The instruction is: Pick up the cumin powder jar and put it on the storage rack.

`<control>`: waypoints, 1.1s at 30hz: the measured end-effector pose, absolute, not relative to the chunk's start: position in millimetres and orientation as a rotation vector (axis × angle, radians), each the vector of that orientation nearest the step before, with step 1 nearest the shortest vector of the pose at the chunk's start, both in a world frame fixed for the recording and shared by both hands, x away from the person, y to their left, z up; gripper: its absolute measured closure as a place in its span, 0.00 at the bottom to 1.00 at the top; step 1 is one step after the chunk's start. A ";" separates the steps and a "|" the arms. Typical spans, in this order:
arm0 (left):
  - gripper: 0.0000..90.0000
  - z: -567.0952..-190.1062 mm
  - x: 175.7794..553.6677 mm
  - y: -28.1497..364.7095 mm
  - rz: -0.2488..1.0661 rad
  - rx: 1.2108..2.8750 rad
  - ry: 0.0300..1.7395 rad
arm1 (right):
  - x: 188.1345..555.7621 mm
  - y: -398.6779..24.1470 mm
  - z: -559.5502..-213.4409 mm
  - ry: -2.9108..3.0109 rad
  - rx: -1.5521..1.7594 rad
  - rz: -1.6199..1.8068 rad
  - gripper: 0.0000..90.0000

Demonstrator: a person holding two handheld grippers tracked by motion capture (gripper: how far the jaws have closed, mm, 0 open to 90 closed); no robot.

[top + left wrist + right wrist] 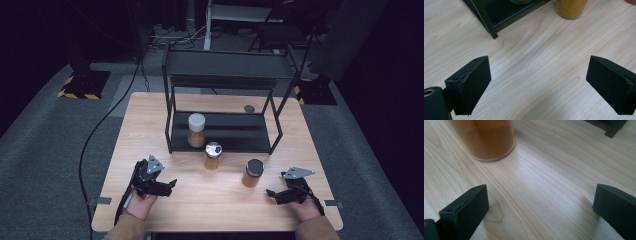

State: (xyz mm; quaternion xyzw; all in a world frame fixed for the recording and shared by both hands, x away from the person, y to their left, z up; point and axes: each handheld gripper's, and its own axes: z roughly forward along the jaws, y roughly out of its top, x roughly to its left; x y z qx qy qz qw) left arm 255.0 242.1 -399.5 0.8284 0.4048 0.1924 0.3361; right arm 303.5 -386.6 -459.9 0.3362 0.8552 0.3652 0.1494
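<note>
Amber-filled glass jar with the black lid stands near the empty, wide-jawed right gripper; a hasty sideways approach could topple it.

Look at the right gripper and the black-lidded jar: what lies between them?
Only bare table separates the right gripper from the jar, as the right gripper view shows.

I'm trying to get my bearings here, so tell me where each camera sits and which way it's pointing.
High view: above the person's side, facing forward and down on the table, black rack and three spice jars; both hands and grippers show.
Left gripper view: rides the left gripper, facing the rack's foot and the silver-lidded jar; open fingers show.
Right gripper view: rides the right gripper, facing the black-lidded jar.
Shared: that jar.
</note>
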 end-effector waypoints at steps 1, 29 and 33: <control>0.06 -401.2 254.7 241.9 0.505 2.164 1.056 | 303.4 -386.6 -459.9 2.457 0.967 1.050 0.00; 0.06 -433.4 255.2 241.5 0.476 2.233 1.144 | 303.1 -386.1 -459.9 2.455 0.970 1.049 0.00; 0.06 -436.7 256.4 240.4 0.468 2.242 1.157 | 303.1 -386.1 -459.9 2.455 0.970 1.049 0.00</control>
